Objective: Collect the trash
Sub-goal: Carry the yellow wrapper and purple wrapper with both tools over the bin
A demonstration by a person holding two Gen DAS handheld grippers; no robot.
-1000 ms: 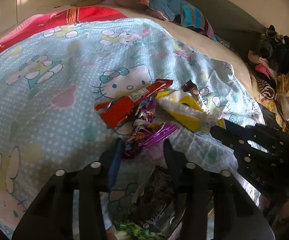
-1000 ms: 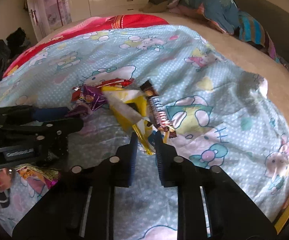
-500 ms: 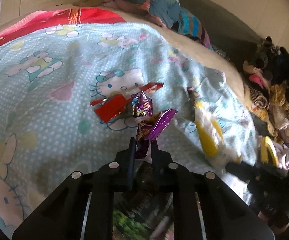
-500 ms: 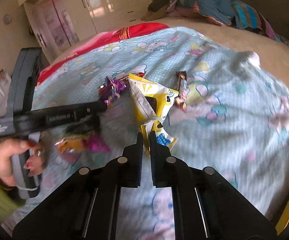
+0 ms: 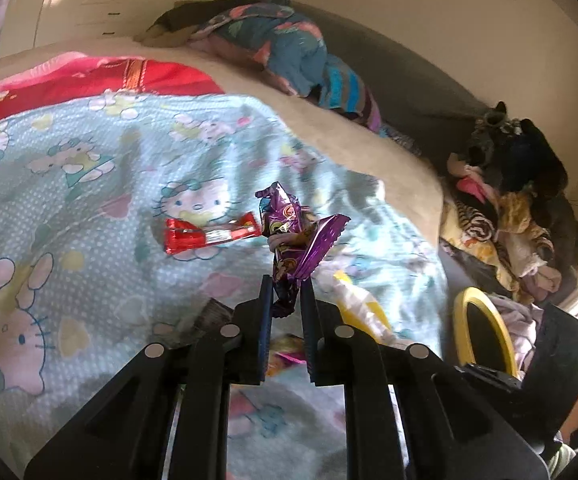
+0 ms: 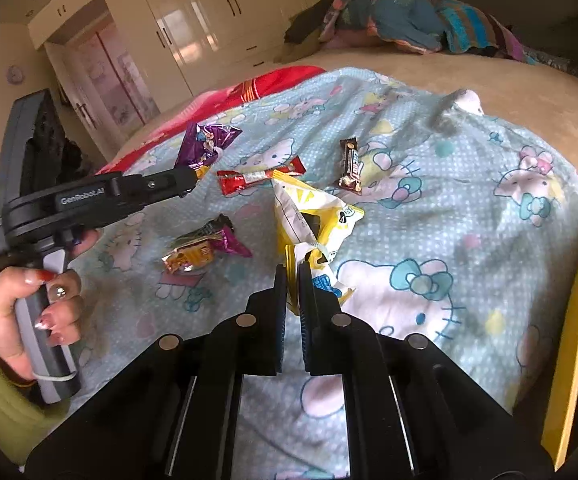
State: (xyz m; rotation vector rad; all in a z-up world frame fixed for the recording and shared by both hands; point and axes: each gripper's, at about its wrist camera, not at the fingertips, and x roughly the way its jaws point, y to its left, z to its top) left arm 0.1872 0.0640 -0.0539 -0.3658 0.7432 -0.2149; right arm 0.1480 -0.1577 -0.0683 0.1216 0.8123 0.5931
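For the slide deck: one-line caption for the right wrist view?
Right gripper shut on yellow chip bag, left gripper lifting purple wrapper off the Hello Kitty blanket.

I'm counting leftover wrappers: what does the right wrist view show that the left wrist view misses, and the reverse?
Only the right wrist view shows the brown chocolate bar and the person's left hand. Only the left wrist view shows the clothes pile. Both share the purple wrapper in the left gripper, the red wrapper, and the yellow bag.

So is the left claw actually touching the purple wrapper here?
Touching. The left wrist view shows the left claw shut on the purple wrapper, whose lower end is pinched between both fingers.
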